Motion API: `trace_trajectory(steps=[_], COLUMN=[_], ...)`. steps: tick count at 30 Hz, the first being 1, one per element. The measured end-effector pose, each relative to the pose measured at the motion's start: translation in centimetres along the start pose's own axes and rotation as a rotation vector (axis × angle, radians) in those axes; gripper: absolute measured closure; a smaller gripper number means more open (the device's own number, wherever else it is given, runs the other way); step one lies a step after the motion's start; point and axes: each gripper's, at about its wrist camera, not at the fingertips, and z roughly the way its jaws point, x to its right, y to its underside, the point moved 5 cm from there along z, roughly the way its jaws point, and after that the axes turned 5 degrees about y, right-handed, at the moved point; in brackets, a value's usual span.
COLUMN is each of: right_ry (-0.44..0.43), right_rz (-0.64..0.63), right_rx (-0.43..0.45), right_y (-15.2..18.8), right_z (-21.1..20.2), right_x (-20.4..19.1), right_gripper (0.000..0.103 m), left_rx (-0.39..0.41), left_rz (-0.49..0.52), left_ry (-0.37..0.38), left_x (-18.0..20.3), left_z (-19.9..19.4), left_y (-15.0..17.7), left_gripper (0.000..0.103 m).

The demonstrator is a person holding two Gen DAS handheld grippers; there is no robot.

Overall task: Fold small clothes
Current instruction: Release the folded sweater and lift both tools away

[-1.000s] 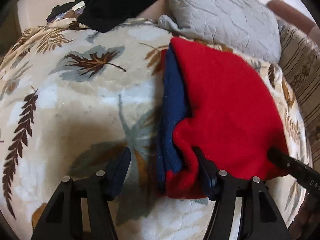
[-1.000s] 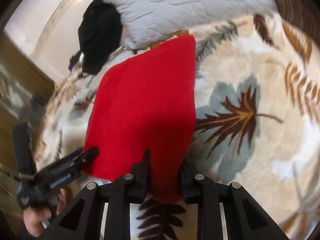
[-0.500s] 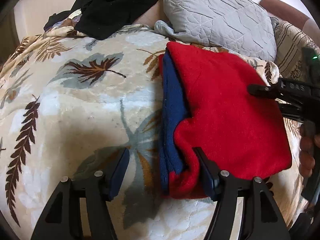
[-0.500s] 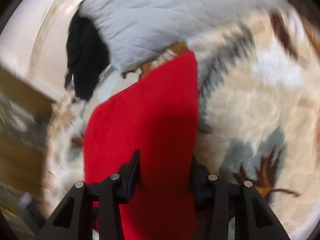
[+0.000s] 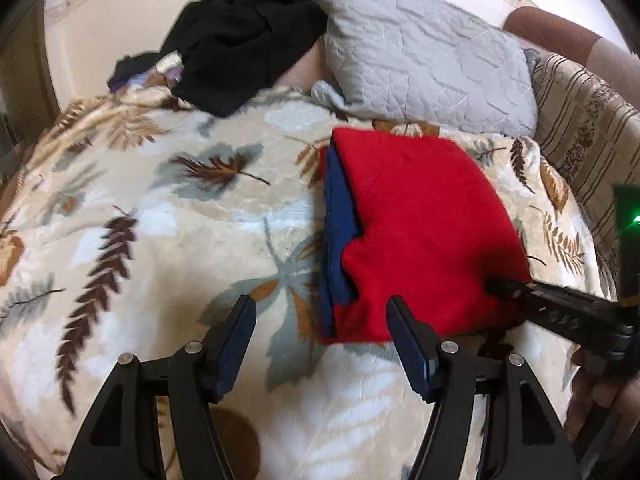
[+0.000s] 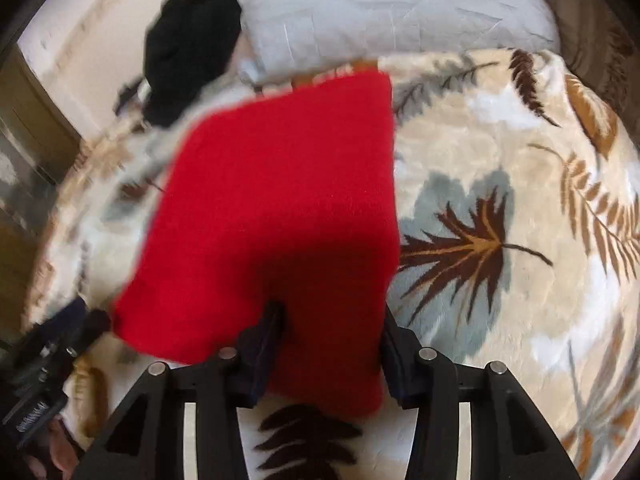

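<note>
Clearly the risk first: from the left wrist, the left gripper (image 5: 320, 340) gapes wide and empty, its right jaw brushing the garment (image 5: 420, 232); lifting carelessly could drag the fold open. From the right wrist, the right gripper (image 6: 330, 348) has just been opening, its jaws loosely straddling the near edge without pinching.

My bed's plush cream leaf-print blanket (image 5: 168, 240) carries the folded red-and-blue fleece garment (image 5: 424, 232), a grey quilted pillow (image 5: 424, 68) (wrinkled) and crumpled black clothing (image 5: 244, 36).
</note>
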Motion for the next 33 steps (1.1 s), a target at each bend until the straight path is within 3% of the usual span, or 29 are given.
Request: trace_trajectory(steps=[1,2,3,7,14,20,29,33], right_ry=[0.006,0.007,0.004,0.022,0.102,0.136,0.180,0.191], right_rz=[-0.001,0.010,0.020,-0.024,-0.076,-0.117,-0.126,-0.128], right_rx=[0.036,0.074,0.107,0.145,0.171,0.207,0.226,0.228], right_y=[0.1,0.4,0.7,3.4,7.0,6.8,6.4,6.4], right_z=[-1.6,-3.1,-4.4,-8.5,-11.3,-12.6,-13.0,-13.2], right_x=[0.0,0.1,0.2,-0.8,-2.2,-3.3,-3.5,-3.2], right_gripper=[0.036,0.019,0.015,0.015,0.015,0.004,0.004,0.004], left_rx=[0.012,0.019,0.024,0.052,0.082,0.098,0.111,0.110], left_rz=[-0.004,-0.012,-0.019,-0.005,-0.002,-0.015,0.024,0.025], left_ry=[-0.009,-0.013,-0.010,-0.032,-0.071,-0.087,-0.102,-0.100], left_x=[-0.1,-0.2,-0.2,0.3,0.7,0.5,1.0,1.1], left_z=[-0.7,-1.3,-1.8,-4.1,-6.8,-7.7,-8.1,-8.2], left_y=[0.0,0.1,0.2,0.9,1.7,1.7,1.4,1.3], left_gripper=[0.033,0.030,0.027,0.021,0.014,0.012,0.011,0.004])
